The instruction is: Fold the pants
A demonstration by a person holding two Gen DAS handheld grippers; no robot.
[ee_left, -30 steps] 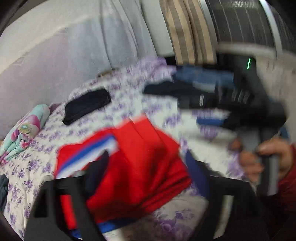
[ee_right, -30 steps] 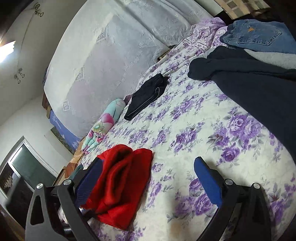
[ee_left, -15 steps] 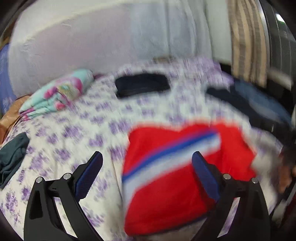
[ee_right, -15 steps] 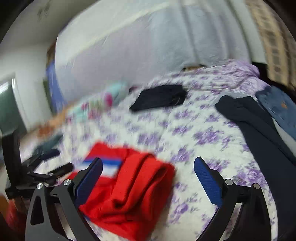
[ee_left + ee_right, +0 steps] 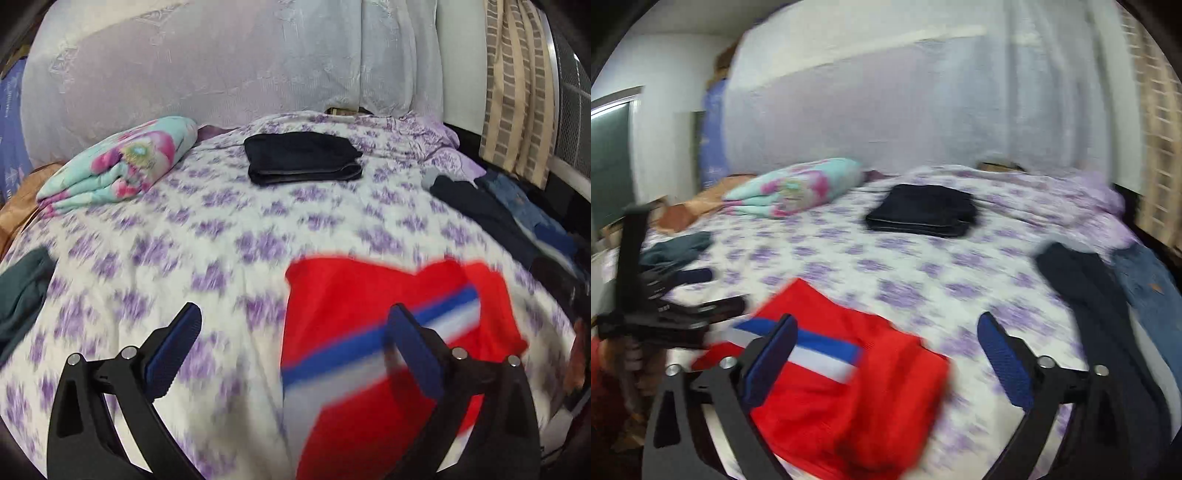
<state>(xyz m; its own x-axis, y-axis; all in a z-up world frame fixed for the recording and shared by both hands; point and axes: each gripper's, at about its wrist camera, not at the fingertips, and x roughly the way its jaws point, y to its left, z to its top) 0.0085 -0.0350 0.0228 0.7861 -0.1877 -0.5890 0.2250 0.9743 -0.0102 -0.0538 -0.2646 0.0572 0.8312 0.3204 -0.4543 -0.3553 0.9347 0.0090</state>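
Folded red pants [image 5: 369, 314] with a blue and white stripe lie on the floral bedsheet [image 5: 184, 236] near the front edge. They also show in the right wrist view [image 5: 879, 387]. My left gripper [image 5: 295, 350] is open and empty, above the bed, with its right finger over the pants. My right gripper [image 5: 886, 358] is open and empty, above the pants. The left gripper also shows at the left of the right wrist view [image 5: 701, 291]. Both views are blurred.
Folded black pants [image 5: 303, 157] lie at the far middle of the bed. A floral blanket [image 5: 122, 162] lies far left. Dark pants [image 5: 1086, 295] and jeans [image 5: 1148, 291] lie at the right. A dark green cloth [image 5: 22, 291] lies at the left edge.
Both grippers have let go of the red pants and swung back; the pants now lie folded on the bed. The left gripper has opened.
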